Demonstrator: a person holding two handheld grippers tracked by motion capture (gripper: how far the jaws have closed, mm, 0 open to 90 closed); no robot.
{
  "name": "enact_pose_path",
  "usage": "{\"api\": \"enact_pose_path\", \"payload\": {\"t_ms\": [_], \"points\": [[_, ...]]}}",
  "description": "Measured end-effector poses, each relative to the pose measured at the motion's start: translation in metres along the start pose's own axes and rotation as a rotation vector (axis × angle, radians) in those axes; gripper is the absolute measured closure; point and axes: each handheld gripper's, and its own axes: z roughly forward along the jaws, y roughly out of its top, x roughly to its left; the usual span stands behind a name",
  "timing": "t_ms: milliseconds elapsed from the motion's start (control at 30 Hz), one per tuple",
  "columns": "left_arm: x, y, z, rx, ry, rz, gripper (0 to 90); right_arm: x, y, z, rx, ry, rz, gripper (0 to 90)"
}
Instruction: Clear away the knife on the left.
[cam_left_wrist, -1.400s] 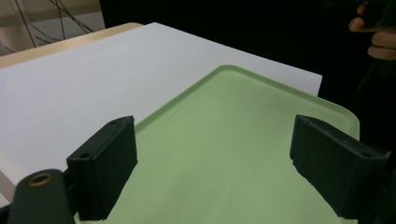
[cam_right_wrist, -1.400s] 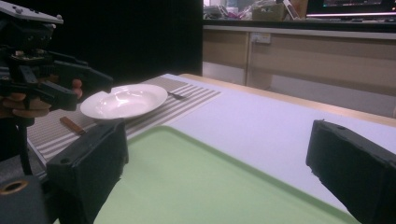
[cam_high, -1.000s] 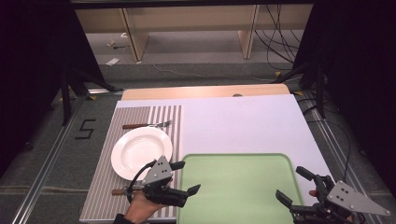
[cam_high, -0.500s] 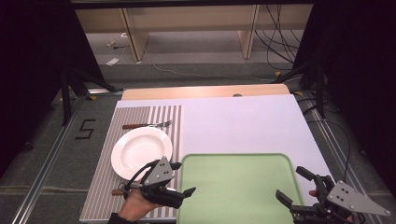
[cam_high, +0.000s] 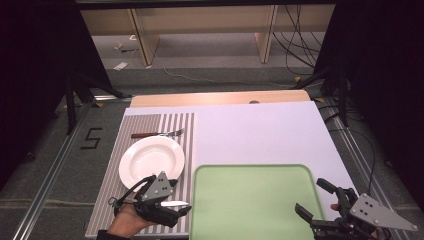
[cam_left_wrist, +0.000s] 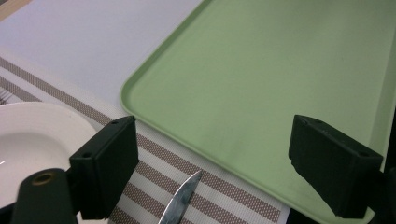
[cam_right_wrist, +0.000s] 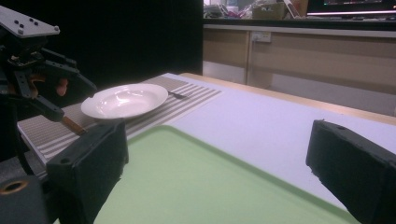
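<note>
Hovering my left claw (cam_high: 172, 207), jaws apart, over the knife (cam_left_wrist: 181, 201) on the striped mat (cam_high: 107, 205) at the surface's near left corner; its blade runs toward the tray (cam_high: 255, 200) just beside, which holds nothing. My right claw (cam_high: 315, 202), also apart, hangs over the tray's near right corner. Beyond: a bare plate (cam_high: 151, 159), then a fork (cam_high: 157, 134).
</note>
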Motion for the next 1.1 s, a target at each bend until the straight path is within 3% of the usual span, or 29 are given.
{"api": "enact_pose_path", "payload": {"t_ms": [233,500,867,1100], "points": [[0.007,-0.007,-0.001,0.053,0.014,-0.001,16.1,0.0,0.0,0.0,0.0,0.001,0.001,6.6],[0.019,-0.023,-0.009,0.174,0.037,0.005,16.3,0.0,0.0,0.0,0.0,0.0,0.0,6.6],[0.026,-0.033,-0.021,0.291,0.022,0.012,17.2,0.0,0.0,0.0,0.001,0.002,-0.002,6.6],[0.038,-0.04,-0.037,0.331,0.047,-0.036,18.4,0.0,0.0,0.0,-0.001,0.001,-0.001,6.6]]}}
